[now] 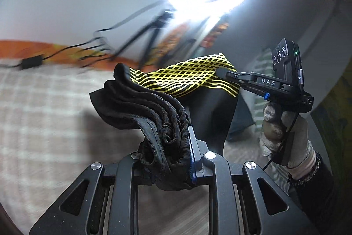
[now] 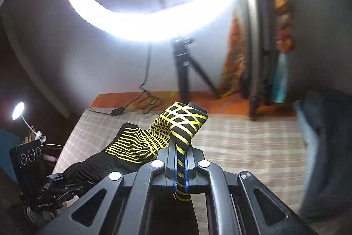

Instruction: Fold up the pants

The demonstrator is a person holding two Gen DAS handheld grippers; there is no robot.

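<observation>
The pants (image 1: 167, 107) are up in the air, above the checked bed cover (image 1: 44, 107). They are soft and light and hang down loose. The left gripper (image 1: 184, 151) is squeezed on a thick bunch of the stretchy black waistband. The right gripper (image 2: 181, 160) is pinched tight on the flat part with yellow lines, at about 2 o'clock in the left view. Good places to hold are the two top corners, so the cloth hangs flat. Thin cloth may slip. The right gripper says "DAS" (image 1: 268, 81). The left one has tiny writing I cannot read well
</observation>
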